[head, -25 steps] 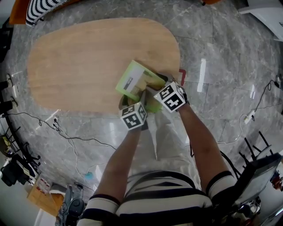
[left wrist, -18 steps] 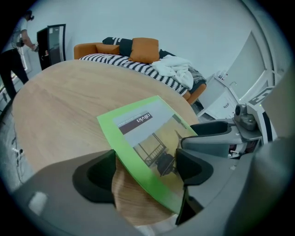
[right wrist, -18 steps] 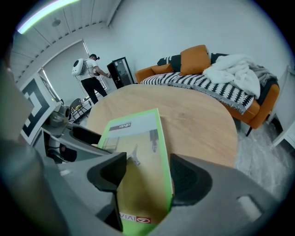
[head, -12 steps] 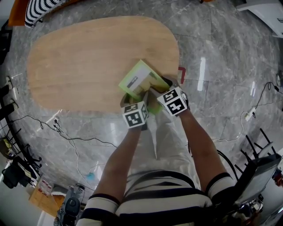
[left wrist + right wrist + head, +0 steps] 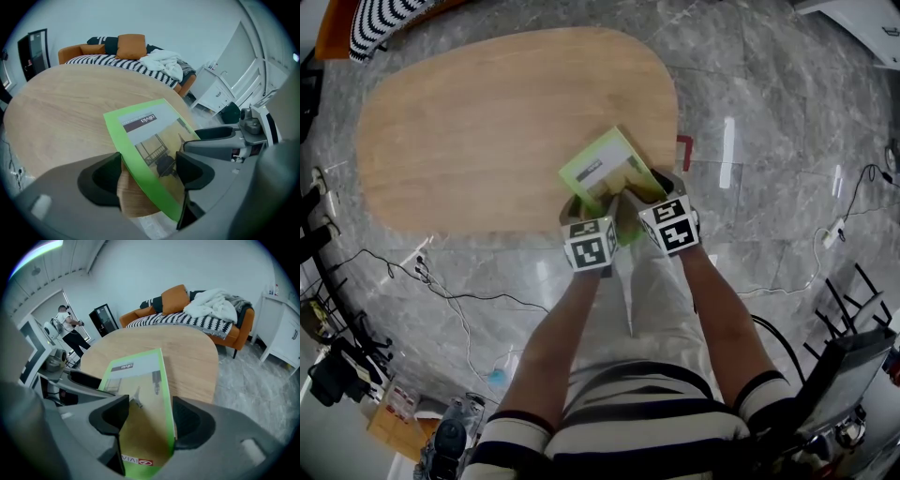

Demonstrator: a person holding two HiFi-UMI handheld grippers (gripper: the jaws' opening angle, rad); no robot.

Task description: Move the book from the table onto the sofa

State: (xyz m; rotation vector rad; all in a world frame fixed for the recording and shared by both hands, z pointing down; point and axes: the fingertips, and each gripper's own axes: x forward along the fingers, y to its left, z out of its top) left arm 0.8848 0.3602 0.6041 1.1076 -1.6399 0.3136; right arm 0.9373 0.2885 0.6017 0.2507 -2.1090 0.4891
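The green book (image 5: 609,173) lies at the near edge of the oval wooden table (image 5: 487,122), one corner pointing at me. My left gripper (image 5: 581,214) straddles its left side: one jaw beside the green spine edge (image 5: 140,173), the other over the cover (image 5: 150,136). Its jaws have just been closing with the book between them, and a wide gap still shows. My right gripper (image 5: 645,202) is open; one jaw sits at the book's (image 5: 140,380) right edge, the other over the cover. The orange sofa (image 5: 187,310) with a striped cover stands beyond the table.
A white blanket (image 5: 215,303) and cushions lie on the sofa (image 5: 117,51). A white cabinet (image 5: 220,89) stands to its right. Cables (image 5: 441,281) trail over the grey marble floor on my left. A person (image 5: 70,329) stands far back by a dark cabinet.
The book has slid a little to the right and turned clockwise at the table's near edge. Both grippers moved with it and rolled slightly.
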